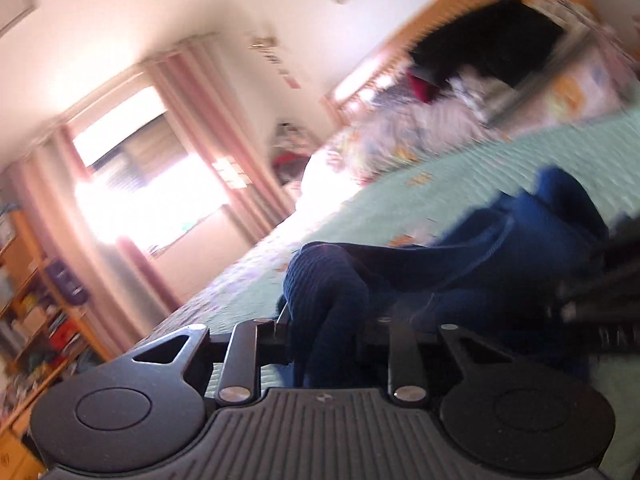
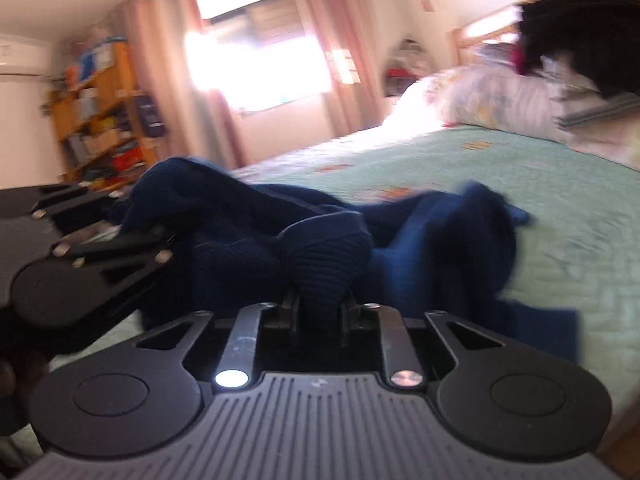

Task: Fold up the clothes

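Navy knit sweater [image 2: 248, 216] is bunched up on your green quilted bedspread [image 2: 520, 168], near its edge. Your right gripper [image 2: 320, 304] has a ribbed fold pinched tight between narrow jaws. Your left gripper [image 1: 324, 320] looks clamped on another ribbed bit, though it's pretty blurry.

A home bedroom: quilted bed [image 2: 500, 168], pillows [image 2: 488, 92], curtained window [image 2: 256, 52], seemingly a bookshelf [image 2: 100, 120].
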Available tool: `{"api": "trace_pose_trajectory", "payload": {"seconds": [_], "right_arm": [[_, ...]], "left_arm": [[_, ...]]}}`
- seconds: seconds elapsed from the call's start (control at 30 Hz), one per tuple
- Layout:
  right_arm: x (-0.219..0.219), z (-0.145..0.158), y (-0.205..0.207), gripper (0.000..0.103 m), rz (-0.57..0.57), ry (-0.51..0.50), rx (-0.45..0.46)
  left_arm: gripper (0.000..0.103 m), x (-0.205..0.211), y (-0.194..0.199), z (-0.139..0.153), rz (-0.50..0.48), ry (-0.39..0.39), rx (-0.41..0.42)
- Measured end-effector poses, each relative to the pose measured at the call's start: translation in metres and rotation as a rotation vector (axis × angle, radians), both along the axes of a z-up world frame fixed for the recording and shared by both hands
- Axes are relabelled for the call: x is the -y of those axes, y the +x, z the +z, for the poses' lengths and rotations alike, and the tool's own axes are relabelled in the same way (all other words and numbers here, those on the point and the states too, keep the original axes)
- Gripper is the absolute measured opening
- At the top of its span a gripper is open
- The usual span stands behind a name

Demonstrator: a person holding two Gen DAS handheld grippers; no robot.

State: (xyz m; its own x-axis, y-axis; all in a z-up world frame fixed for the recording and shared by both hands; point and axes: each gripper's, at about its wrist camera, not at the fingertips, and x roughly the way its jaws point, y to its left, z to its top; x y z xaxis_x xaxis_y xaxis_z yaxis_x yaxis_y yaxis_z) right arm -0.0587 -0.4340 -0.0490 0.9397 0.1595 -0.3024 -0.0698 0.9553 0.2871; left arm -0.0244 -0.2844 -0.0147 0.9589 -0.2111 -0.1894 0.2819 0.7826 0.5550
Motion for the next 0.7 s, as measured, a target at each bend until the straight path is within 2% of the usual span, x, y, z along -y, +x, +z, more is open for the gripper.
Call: {"api": "trace_pose_trajectory", "payload": {"seconds": [0.1, 0.23, 0.3, 0.4, 0.47, 0.5, 0.57, 0.63, 0.67, 0.7], "right_arm": [[-0.039, 0.037, 0.011, 0.015, 0.135, 0.002, 0.089], [-0.087, 0.102, 0.025, 0.014, 0.334, 0.096, 0.241], [-0.101, 0.132, 0.030, 0.014, 0.419, 0.186, 0.313], [-0.118, 0.160, 0.038, 0.015, 0.466, 0.262, 0.358], [-0.125, 0.159, 0.048, 0.015, 0.457, 0.281, 0.322], [-0.127, 0.156, 0.054, 0.016, 0.449, 0.281, 0.295], [-0.132, 0.141, 0.063, 0.018, 0.428, 0.258, 0.229], [-0.134, 0.115, 0.068, 0.035, 0.383, 0.225, 0.140], [-0.133, 0.101, 0.071, 0.048, 0.354, 0.215, 0.090], [-0.128, 0.084, 0.073, 0.056, 0.333, 0.228, 0.029]], "left_arm": [[0.026, -0.039, 0.007, 0.040, 0.103, -0.081, 0.044], [0.025, -0.094, -0.006, 0.103, 0.239, -0.107, 0.253], [0.025, -0.119, -0.011, 0.137, 0.286, -0.115, 0.318], [0.025, -0.147, -0.011, 0.169, 0.364, -0.113, 0.357], [0.025, -0.163, -0.009, 0.181, 0.419, -0.108, 0.375], [0.025, -0.167, -0.006, 0.177, 0.440, -0.100, 0.367], [0.029, -0.172, 0.008, 0.156, 0.490, -0.056, 0.300], [0.037, -0.173, 0.032, 0.121, 0.519, -0.018, 0.145], [0.040, -0.176, 0.041, 0.102, 0.522, -0.018, 0.052], [0.040, -0.181, 0.047, 0.082, 0.521, -0.026, -0.045]]}}
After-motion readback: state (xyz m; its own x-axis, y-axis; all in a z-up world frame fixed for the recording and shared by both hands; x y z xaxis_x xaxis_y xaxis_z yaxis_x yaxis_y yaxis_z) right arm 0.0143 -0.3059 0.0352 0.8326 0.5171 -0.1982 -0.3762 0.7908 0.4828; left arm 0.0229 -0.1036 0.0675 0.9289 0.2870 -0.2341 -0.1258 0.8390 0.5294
